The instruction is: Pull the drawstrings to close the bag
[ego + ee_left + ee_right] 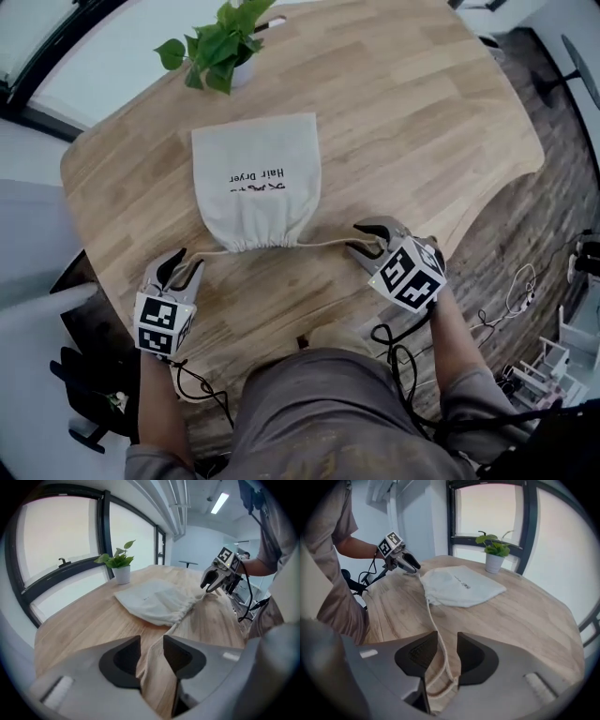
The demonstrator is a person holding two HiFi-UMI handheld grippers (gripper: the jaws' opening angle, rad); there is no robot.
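Note:
A pale cloth drawstring bag [255, 178] lies flat on the wooden table [422, 122], its mouth gathered tight toward me [262, 244]. One drawstring [328, 243] runs right from the mouth to my right gripper [368, 241]; in the right gripper view the thin cord [432, 620] passes loosely between the parted jaws of the right gripper [447, 656] and loops at their base. The other drawstring [214, 252] runs left to my left gripper [185, 265]. In the left gripper view that drawstring [157, 653] lies in the gap of the left gripper [152, 656], whose jaws stand apart.
A potted green plant [220, 42] stands at the table's far edge behind the bag. The near table edge [309, 337] is right by my body. Black cables [398, 361] hang from the grippers. Chairs and cables sit on the floor to the right.

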